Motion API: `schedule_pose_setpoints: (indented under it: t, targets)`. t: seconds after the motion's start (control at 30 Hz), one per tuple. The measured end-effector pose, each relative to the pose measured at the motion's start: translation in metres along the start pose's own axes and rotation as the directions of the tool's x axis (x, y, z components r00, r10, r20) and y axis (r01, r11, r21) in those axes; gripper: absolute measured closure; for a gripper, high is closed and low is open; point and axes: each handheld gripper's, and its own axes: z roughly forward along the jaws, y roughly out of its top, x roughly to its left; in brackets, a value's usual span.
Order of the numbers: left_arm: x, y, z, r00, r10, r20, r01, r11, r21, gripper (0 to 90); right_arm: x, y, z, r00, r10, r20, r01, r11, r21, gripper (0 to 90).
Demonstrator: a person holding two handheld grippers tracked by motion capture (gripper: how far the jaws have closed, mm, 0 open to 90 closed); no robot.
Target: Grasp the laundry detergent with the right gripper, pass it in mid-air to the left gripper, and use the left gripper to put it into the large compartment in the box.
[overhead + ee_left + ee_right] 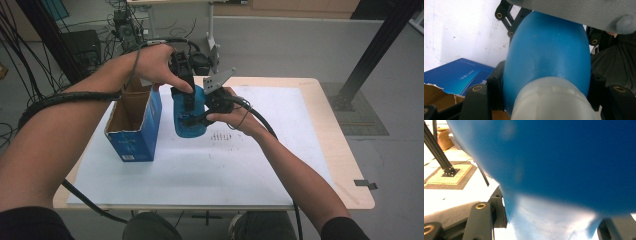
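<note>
Here, above a white-covered table [250, 170], beside an open blue cardboard box [135, 135], a blue bottle [192, 117] hangs in mid-air, the left gripper [186, 97] clamped on it from above, the right gripper [207, 116] gripping its side.

An open blue carton [134, 125] stands on white paper [240, 165].

A smooth, rounded blue plastic bulb [190, 117] with a whitish translucent neck is held upright above the table, just beside an open blue cardboard box [135, 125].
</note>
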Motion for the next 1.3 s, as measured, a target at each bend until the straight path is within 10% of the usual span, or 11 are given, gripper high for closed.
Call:
schedule_pose_setpoints:
  t: [0.87,1.3]
  targets:
    - [0.0,0.0,-0.004,0.9999,-0.015,-0.005,0.015,0.9998,-0.01,36.9,0.001,0.001,-0.003,0.9996,0.013,0.025,-0.013,1.0,-0.011,35.1]
    - [0.008,-0.009,-0.009,0.9963,-0.085,0.014,0.085,0.9963,-0.008,36.9,0.003,-0.003,-0.016,0.9961,0.061,0.064,-0.063,0.998,0.023,11.8]
